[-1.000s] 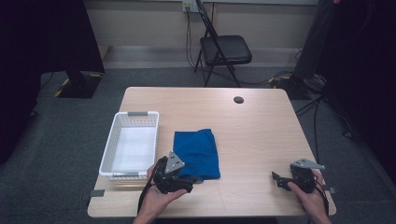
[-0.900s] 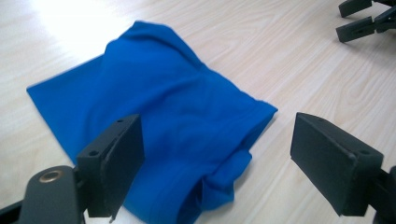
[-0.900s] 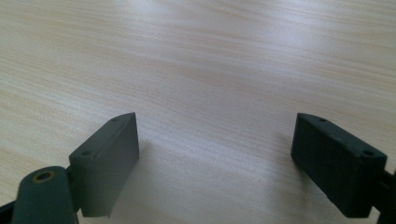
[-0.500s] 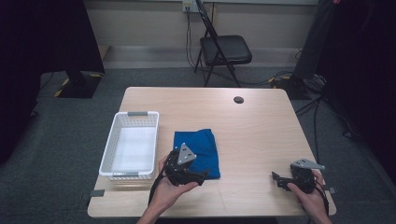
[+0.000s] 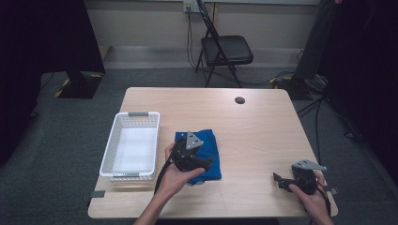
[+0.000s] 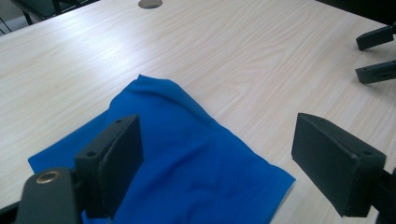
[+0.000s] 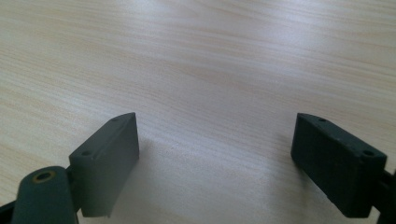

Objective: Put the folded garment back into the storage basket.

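Cloth (image 5: 199,150), folded and blue, lies flat on the table (image 5: 263,122) just below the middle of the high view, with the white basket (image 5: 133,145) close at its left. The left gripper (image 5: 206,164) hangs over the cloth's lower half with its jaws spread wide and nothing between them; in the left gripper view the cloth (image 6: 187,158) lies under and between the two black jaws, its near corner toward the lower right of that frame. The right gripper (image 5: 280,180) sits at the lower right of the high view, jaws likewise apart over bare wood, well apart from the cloth.

Risks, as a judgement: closing from this height would likely pinch only the top layer, so the fold could fall open on lifting. A grab at the one corner could leave the rest dragging across the table and bunching. If the cloth is meant for the basket, a trailing edge might catch the near rim and tip or push the light basket
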The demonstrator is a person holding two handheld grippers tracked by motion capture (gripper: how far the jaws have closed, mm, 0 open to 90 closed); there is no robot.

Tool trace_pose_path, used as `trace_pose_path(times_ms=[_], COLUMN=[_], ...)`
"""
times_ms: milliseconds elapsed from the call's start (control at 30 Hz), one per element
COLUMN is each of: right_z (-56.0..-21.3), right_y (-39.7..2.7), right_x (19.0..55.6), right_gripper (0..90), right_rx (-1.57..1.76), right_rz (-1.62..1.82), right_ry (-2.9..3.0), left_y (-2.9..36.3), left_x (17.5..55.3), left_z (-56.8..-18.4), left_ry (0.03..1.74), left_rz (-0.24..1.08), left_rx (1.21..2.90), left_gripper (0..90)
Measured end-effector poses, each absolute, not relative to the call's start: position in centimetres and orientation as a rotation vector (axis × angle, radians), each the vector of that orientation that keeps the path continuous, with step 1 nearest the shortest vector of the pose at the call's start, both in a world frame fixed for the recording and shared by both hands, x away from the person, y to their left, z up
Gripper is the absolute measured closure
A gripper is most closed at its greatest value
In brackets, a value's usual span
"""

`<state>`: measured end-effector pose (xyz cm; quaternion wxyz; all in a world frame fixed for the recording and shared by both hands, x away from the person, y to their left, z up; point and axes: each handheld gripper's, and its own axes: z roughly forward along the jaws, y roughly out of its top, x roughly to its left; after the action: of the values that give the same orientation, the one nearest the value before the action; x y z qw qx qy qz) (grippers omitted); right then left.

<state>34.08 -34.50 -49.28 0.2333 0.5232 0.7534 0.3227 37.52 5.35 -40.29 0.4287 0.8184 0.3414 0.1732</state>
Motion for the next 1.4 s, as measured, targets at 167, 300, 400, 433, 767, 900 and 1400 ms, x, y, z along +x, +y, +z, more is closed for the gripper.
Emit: trace_pose_path(times_ms=[167, 300, 400, 433, 767, 900, 1400], right_z=[-49.3, -49.3, -49.3, -49.3, -49.3, -49.3, -49.3], right_y=[-34.5, -34.5, -34.5, -34.5, -34.5, -34.5, -34.4], right_x=[34.1, 34.1, 34.0, 34.0, 34.0, 34.0, 34.0], right_gripper=[14.1, 14.1, 14.0, 14.0, 13.9, 14.0, 13.9], right_rx=[1.434, 1.434, 1.434, 1.435, 1.439, 1.439, 1.440], right_rz=[0.887, 0.887, 0.887, 0.887, 0.885, 0.885, 0.885], right_ry=[2.072, 2.071, 2.071, 2.071, 2.067, 2.067, 2.067], left_y=[4.8, 4.2, 4.1, 4.2, 4.1, 4.0, 4.2], left_x=[38.3, 38.8, 39.3, 39.5, 40.9, 41.3, 43.3], left_z=[-39.5, -39.1, -39.0, -39.0, -40.0, -40.7, -43.2], left_ry=[0.855, 0.816, 0.826, 0.829, 0.839, 0.857, 0.926], left_rz=[0.431, 0.416, 0.430, 0.418, 0.455, 0.477, 0.439], left_rx=[2.033, 2.070, 2.077, 2.064, 2.072, 2.082, 2.081], left_gripper=[16.1, 16.0, 16.2, 16.2, 16.0, 15.7, 15.9])
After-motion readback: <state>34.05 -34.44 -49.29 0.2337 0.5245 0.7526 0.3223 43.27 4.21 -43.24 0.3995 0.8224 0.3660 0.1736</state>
